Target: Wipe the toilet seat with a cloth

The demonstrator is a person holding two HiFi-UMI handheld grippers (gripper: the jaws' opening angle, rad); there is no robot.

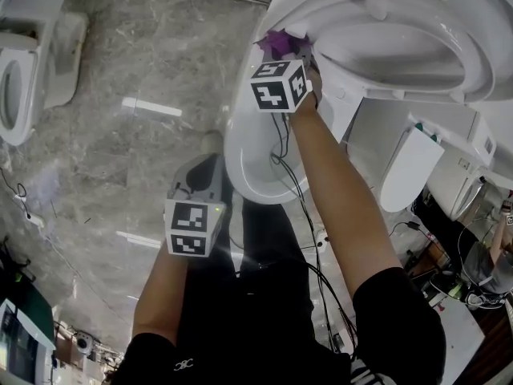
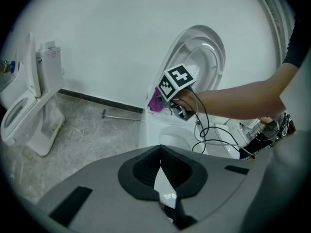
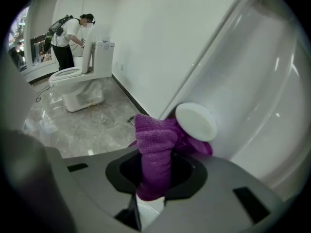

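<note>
Against the left edge of the raised white toilet seat [image 1: 401,54], as the head view shows it, sits the purple knitted cloth [image 3: 155,149].

Right gripper [image 3: 149,196]: the jaws are clamped on the cloth. In the right gripper view it rises from between them in a thick fold and bunches at the top. The upper end of the cloth touches the seat surface just beside a white round bumper [image 3: 196,121], and the bumper overlaps part of the cloth in that view. The arm behind this gripper is stretched forward over the white toilet bowl [image 1: 255,163]. Black cables [image 1: 298,187] trail from the gripper down along the forearm.

Left gripper [image 2: 164,188]: the jaws are closed together with nothing between them, as the left gripper view confirms. It is held low on the near side of the bowl, over the grey marble floor [image 1: 136,119]. It is well apart from the seat and the cloth and points toward the toilet.

Surroundings: the seat stands upright against a white wall [image 2: 121,38]. A thin metal rod [image 2: 121,115] lies on the floor at the foot of that wall, left of the toilet. A second white toilet [image 2: 24,110] stands farther left with its lid up. The right gripper view shows a person [image 3: 68,35] bent over it.
</note>
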